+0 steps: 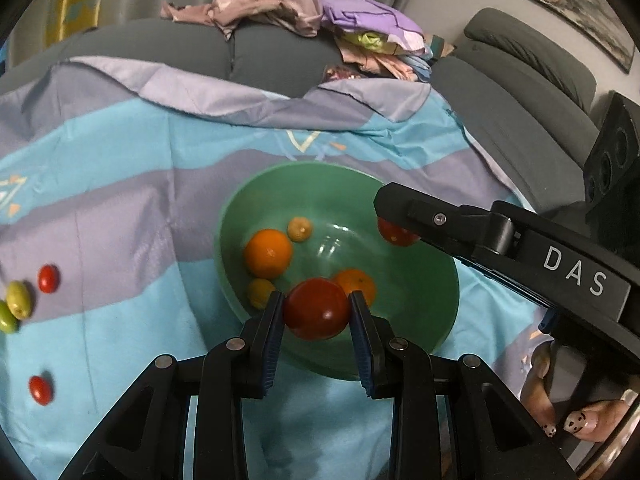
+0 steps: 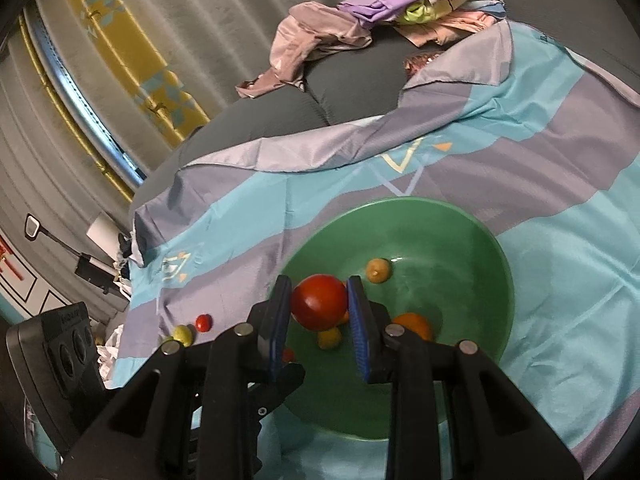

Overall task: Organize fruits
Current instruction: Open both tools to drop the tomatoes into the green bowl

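A green bowl sits on a blue and lilac cloth and holds two oranges, small yellow fruits and more. My left gripper is shut on a red tomato above the bowl's near side. My right gripper is shut on a red tomato over the bowl; it shows in the left wrist view over the bowl's right rim with that tomato. Loose on the cloth lie small red tomatoes and green fruits.
A grey sofa runs behind the cloth, with a heap of clothes on its back. A black speaker stands at the right. A person's hand holds the right gripper's handle.
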